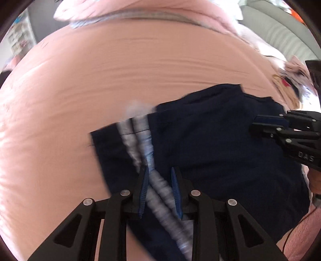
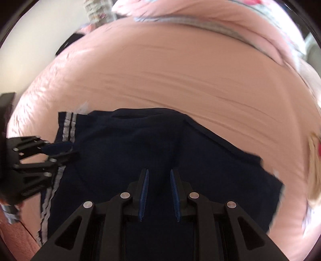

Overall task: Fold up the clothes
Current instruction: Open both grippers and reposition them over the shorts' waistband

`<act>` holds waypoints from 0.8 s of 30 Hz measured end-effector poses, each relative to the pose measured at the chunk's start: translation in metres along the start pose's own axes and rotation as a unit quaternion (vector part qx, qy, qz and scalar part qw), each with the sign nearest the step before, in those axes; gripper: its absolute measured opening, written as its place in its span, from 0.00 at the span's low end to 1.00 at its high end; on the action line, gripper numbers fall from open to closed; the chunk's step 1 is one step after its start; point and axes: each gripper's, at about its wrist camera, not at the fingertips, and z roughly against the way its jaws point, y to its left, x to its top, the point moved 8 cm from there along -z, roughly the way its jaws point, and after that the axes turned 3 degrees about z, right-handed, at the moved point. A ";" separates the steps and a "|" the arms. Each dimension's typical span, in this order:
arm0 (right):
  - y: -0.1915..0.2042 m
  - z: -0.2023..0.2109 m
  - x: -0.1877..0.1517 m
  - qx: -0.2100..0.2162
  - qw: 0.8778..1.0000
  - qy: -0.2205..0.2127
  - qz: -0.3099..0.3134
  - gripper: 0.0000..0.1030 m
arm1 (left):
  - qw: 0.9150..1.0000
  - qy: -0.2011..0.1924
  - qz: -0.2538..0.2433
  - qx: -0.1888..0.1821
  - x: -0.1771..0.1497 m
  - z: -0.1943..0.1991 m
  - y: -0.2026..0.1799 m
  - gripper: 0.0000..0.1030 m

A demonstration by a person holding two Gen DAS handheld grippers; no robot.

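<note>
1. Two hand-held grippers work over one dark navy garment (image 1: 210, 144) with paired white side stripes (image 1: 140, 140); it looks like sports shorts or trousers, though blur hides the exact cut.
2. Seen from the left wrist, the left gripper (image 1: 159, 188) stands narrow, its blue pads (image 1: 144, 190) close on either side of the striped seam, which runs up between them. Fabric fills the gap, but whether the pads press it cannot be told.
3. Seen from the right wrist, the right gripper (image 2: 159, 192) is also narrow, with plain navy cloth lying between and under its fingers; a firm grip cannot be confirmed.
4. Each gripper shows in the other's view: the right one (image 1: 266, 122) at the garment's far right edge, the left one (image 2: 60, 150) at the striped left edge.
5. Spread ahead of and beneath both grippers, the garment lies mostly flat, its top hem (image 2: 140, 112) farthest from them.
6. Under it is a peach-pink bedsheet (image 1: 120, 76), lightly creased.
7. Beyond the sheet sits a pink pillow or folded cover with grey trim (image 1: 140, 16).
8. Off to the left gripper's right, more crumpled clothes (image 1: 291, 84) and a grey padded surface (image 1: 270, 30) show.
</note>
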 end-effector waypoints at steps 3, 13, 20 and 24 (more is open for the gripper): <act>0.010 -0.012 0.007 -0.004 0.999 0.002 0.032 0.21 | 0.999 0.005 0.026 0.031 -0.004 0.010 0.035 0.14; -0.004 0.000 0.039 -0.026 0.997 -0.065 -0.030 0.21 | 0.982 -0.038 0.162 -0.094 0.018 0.015 0.083 0.17; -0.011 0.012 0.029 -0.037 0.998 -0.051 -0.027 0.21 | 0.991 -0.065 0.113 -0.024 0.029 0.006 0.070 0.03; -0.011 0.015 0.034 -0.046 0.998 -0.046 -0.026 0.21 | 0.990 -0.075 0.118 0.014 0.023 0.026 0.089 0.03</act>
